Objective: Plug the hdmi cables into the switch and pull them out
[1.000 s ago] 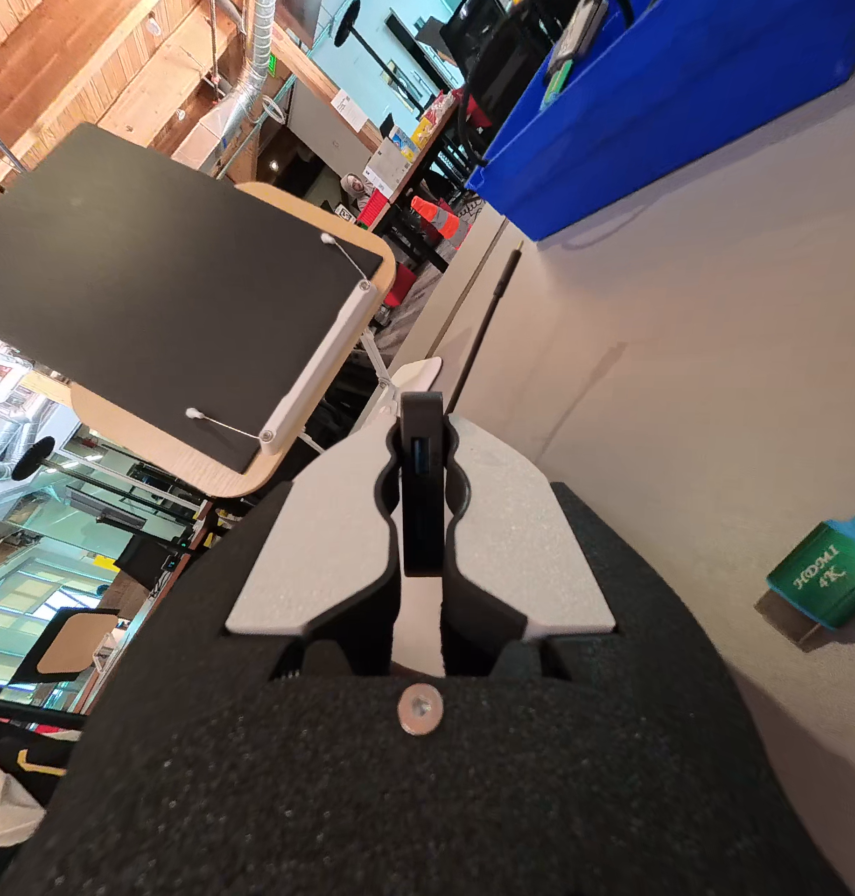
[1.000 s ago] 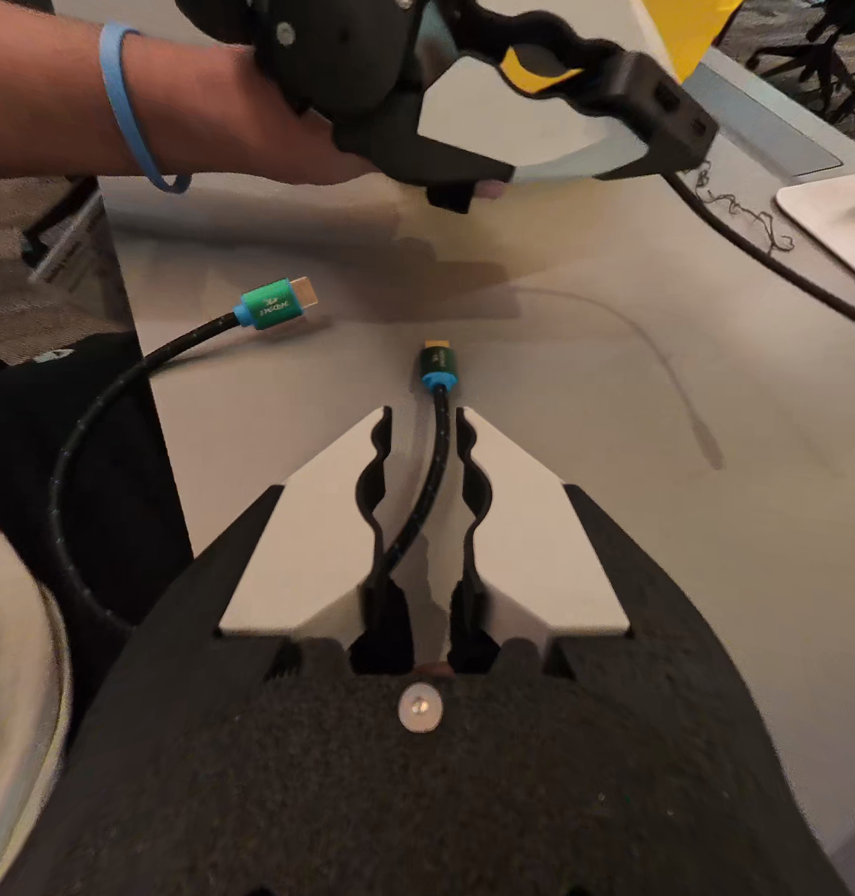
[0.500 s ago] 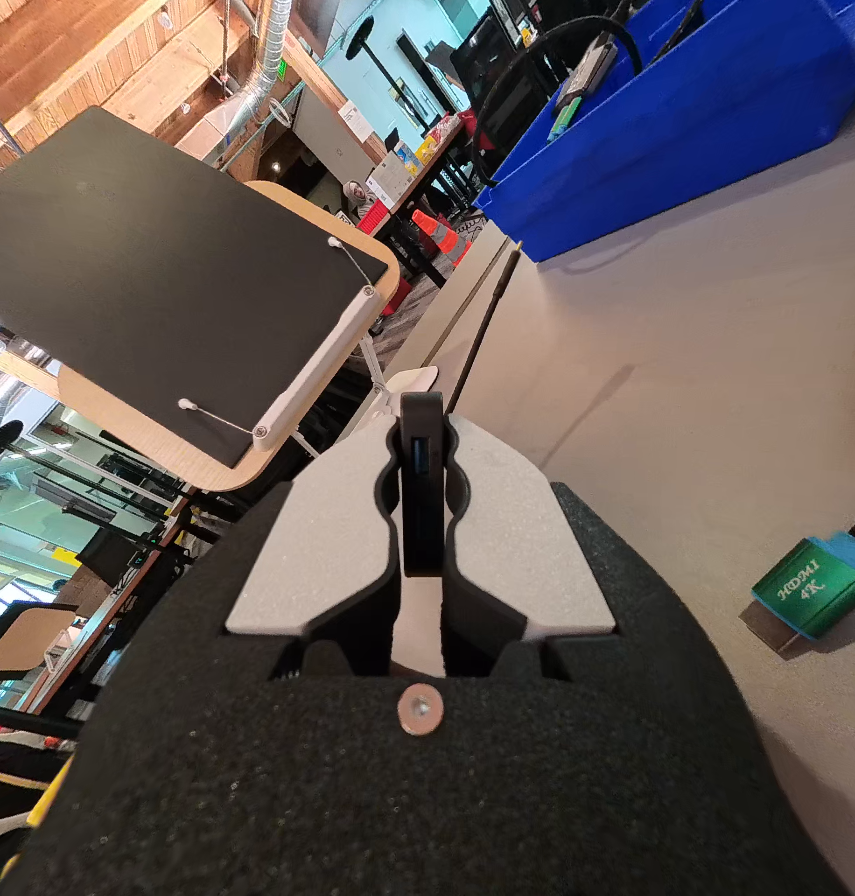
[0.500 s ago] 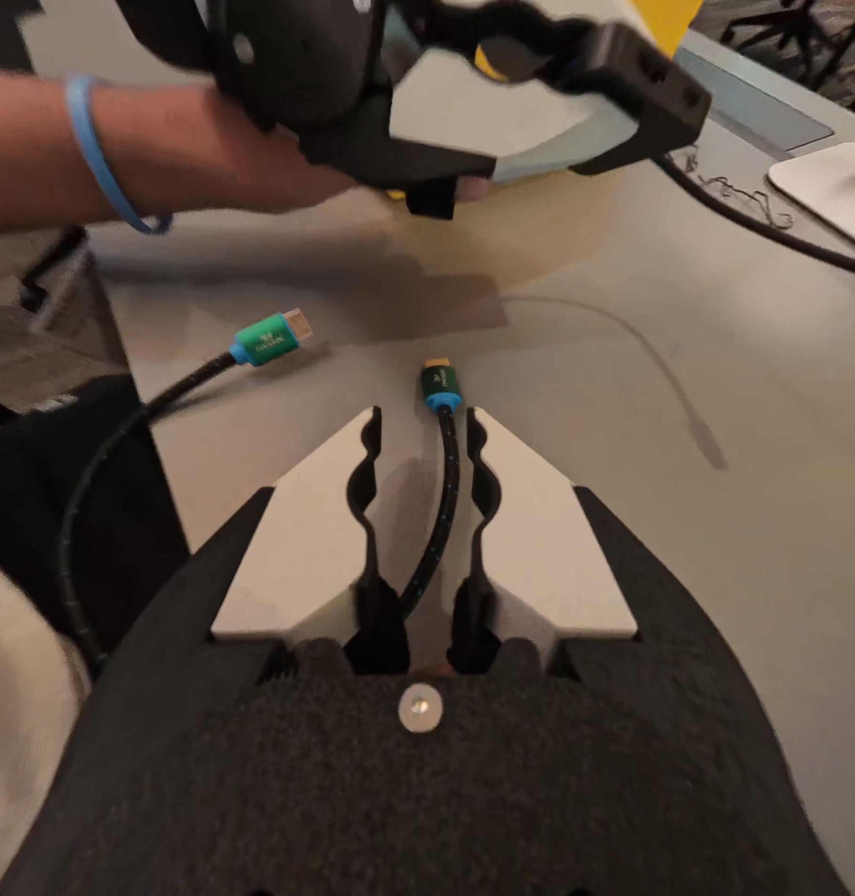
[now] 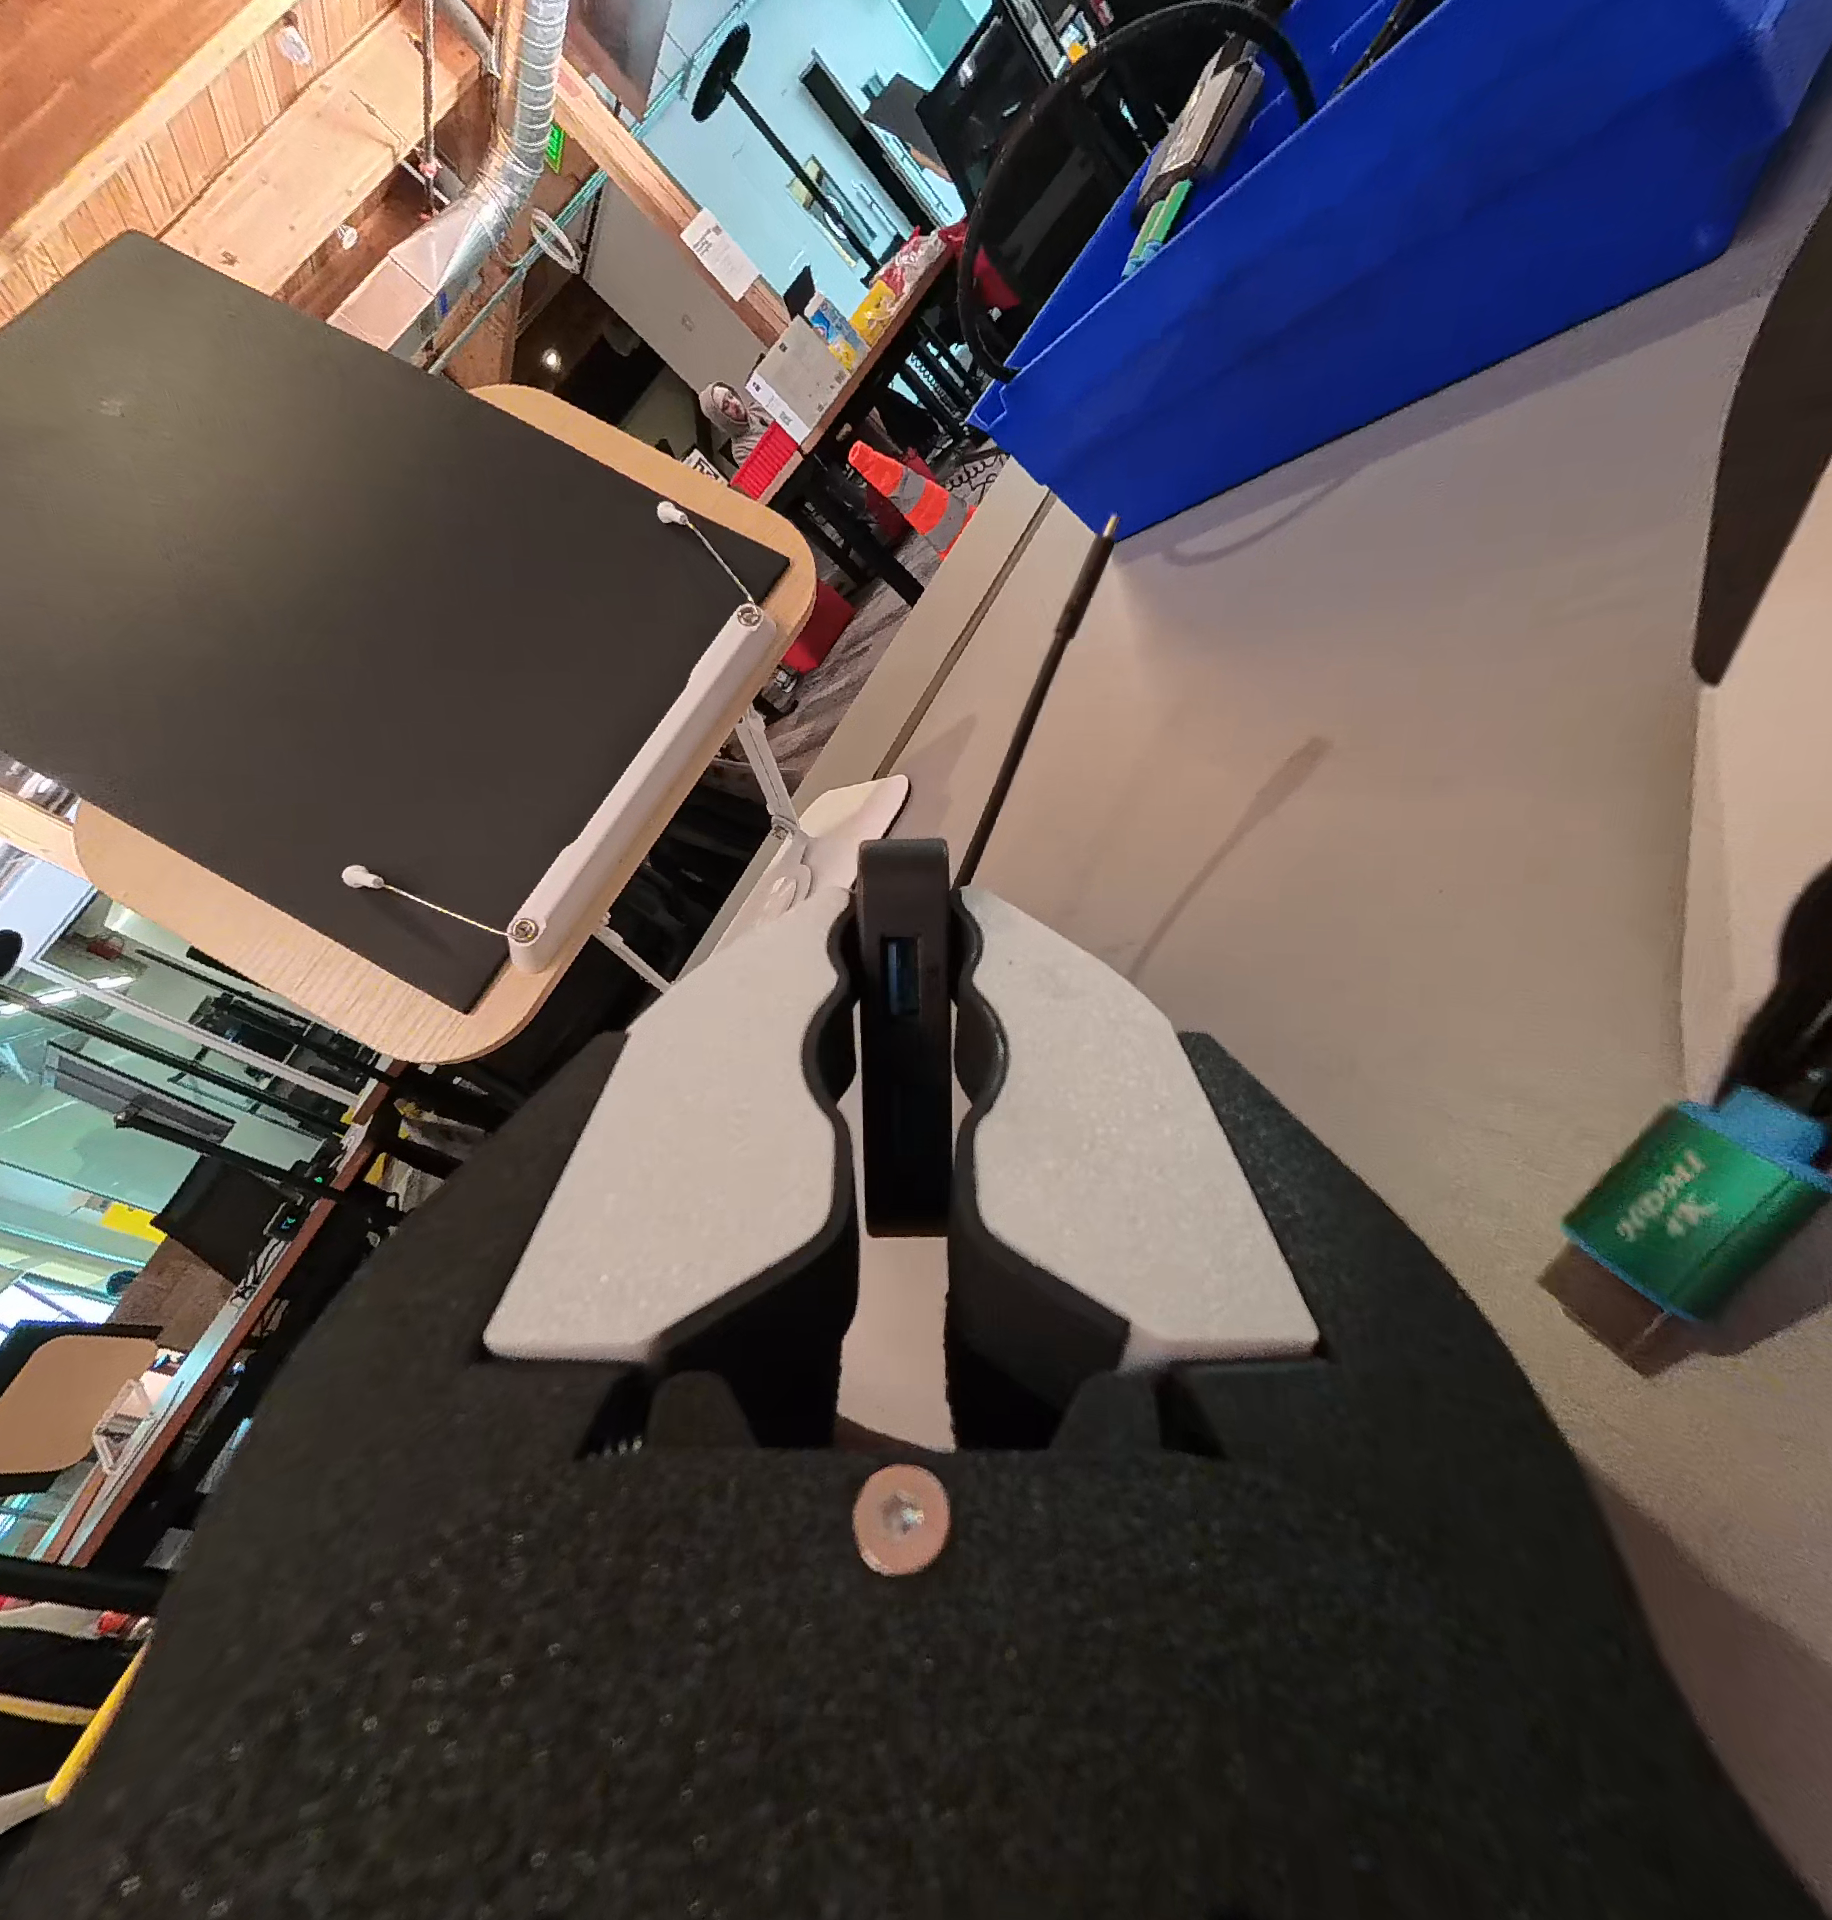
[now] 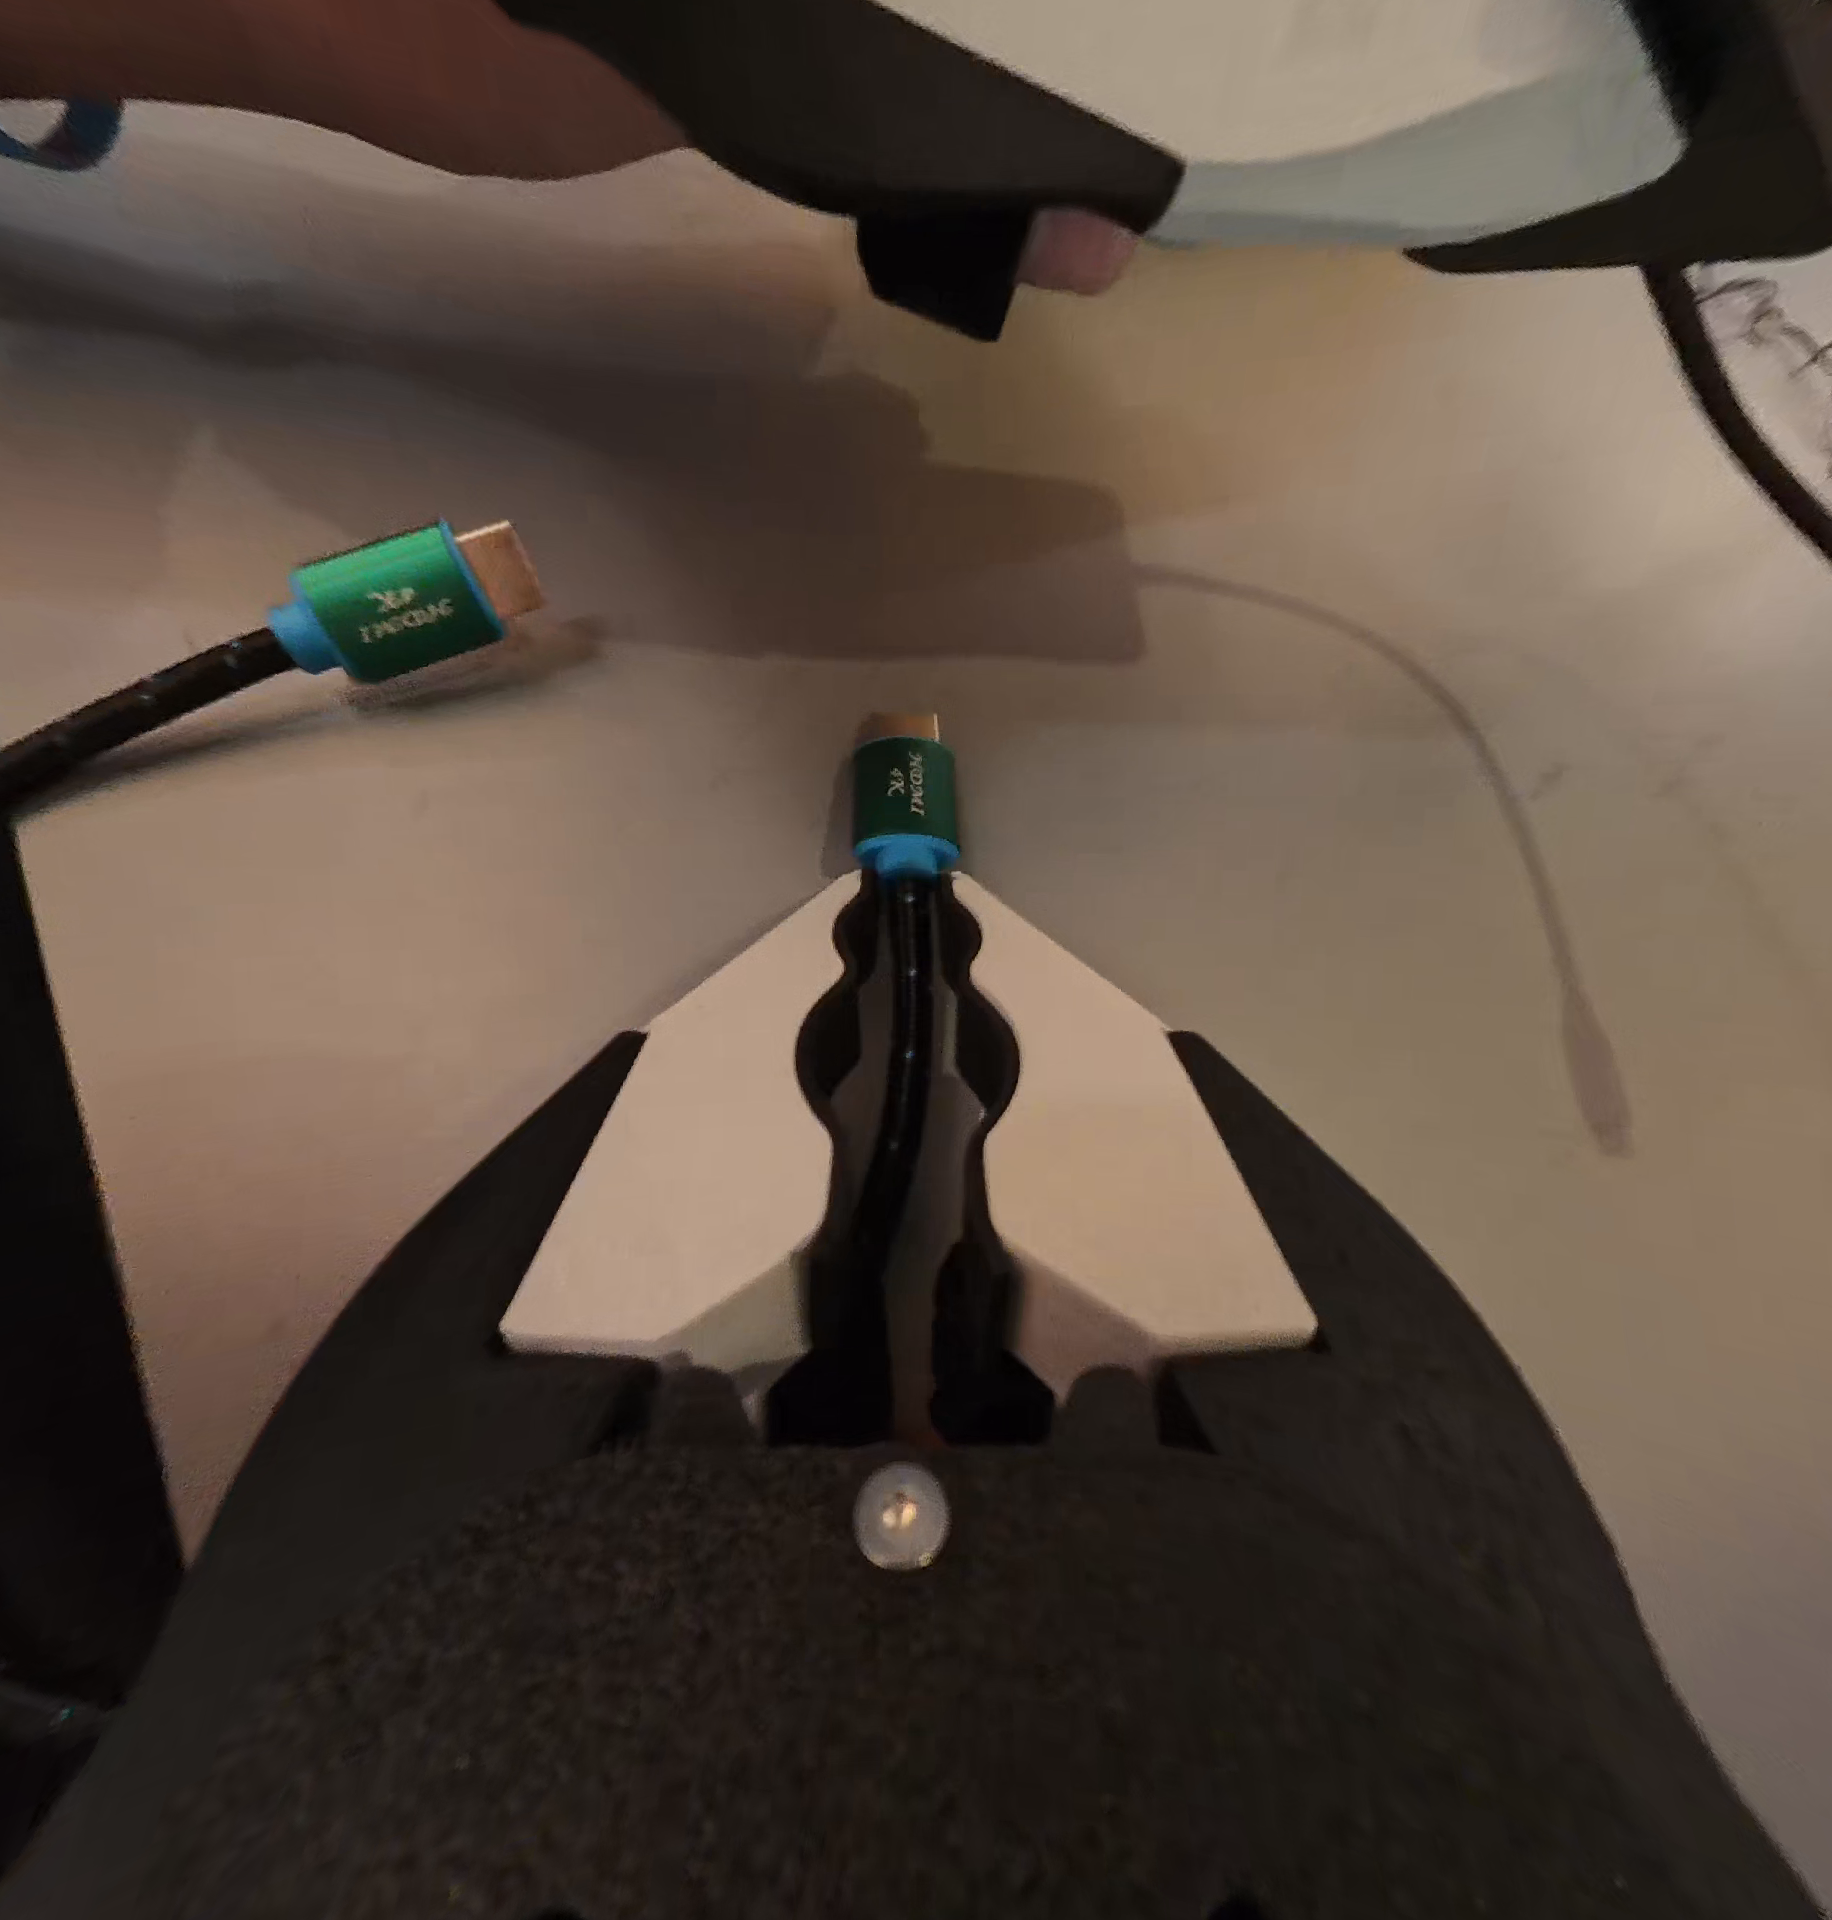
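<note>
Fingers of the right gripper (image 6: 907, 883) pinch one hdmi cable (image 6: 904, 1049) just behind its green plug (image 6: 904, 795), left gripper (image 5: 904, 935) clamps the black switch (image 5: 901, 1049) above the table (image 6: 1255, 831), second plug (image 6: 398, 603) loose; nothing plugged yet.

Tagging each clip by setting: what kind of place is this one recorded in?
Most likely a workshop or lab floor, not a home: exposed wooden ceiling with a metal air duct, a blue parts bin on the grey table, and an orange traffic cone farther back.
</note>
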`<action>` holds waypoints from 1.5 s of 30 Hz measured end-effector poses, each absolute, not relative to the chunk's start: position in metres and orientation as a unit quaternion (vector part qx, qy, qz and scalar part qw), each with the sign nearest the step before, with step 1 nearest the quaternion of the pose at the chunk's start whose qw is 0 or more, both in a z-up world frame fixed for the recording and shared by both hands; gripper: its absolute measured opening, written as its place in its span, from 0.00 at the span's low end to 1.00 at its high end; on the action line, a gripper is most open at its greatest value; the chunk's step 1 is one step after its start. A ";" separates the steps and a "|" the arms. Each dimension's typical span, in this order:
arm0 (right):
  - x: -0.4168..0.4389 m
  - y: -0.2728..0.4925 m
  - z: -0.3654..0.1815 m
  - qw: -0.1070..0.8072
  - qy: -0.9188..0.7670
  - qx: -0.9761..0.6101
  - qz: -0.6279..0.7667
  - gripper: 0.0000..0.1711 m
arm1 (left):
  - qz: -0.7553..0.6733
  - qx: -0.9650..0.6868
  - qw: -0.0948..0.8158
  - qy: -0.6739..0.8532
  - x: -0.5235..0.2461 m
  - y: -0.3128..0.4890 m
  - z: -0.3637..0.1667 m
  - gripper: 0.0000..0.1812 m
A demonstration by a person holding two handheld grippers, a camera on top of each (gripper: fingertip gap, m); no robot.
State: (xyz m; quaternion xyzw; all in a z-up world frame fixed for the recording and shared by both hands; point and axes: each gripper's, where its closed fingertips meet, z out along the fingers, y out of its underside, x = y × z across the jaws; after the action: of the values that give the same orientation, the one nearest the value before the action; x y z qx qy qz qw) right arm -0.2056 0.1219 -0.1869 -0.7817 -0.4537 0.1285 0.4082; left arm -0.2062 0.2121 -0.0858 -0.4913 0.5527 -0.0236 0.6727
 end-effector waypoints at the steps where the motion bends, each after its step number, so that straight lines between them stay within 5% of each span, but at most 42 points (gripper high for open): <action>1: -0.203 0.124 -0.185 0.418 -0.454 -0.778 0.118 0.06 | -0.022 -0.491 0.672 0.554 -0.206 0.212 -0.086 0.07; 10: -0.133 0.153 -0.121 0.439 -0.376 -0.800 0.160 0.05 | 0.049 -0.416 0.661 0.623 -0.196 0.200 -0.098 0.07; 16: -0.140 0.149 -0.096 0.372 -0.416 -0.792 0.249 0.05 | 0.082 -0.347 0.668 0.653 -0.179 0.182 -0.097 0.07; 45: -0.145 0.139 -0.120 0.266 -0.409 -0.827 0.280 0.05 | 0.171 -0.278 0.639 0.697 -0.173 0.175 -0.119 0.07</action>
State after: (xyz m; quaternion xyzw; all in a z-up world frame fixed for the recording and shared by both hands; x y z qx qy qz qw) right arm -0.1448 0.1391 -0.1204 -0.8267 -0.4090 0.2802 0.2658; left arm -0.1726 0.1747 -0.1187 -0.2778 0.6968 0.1713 0.6387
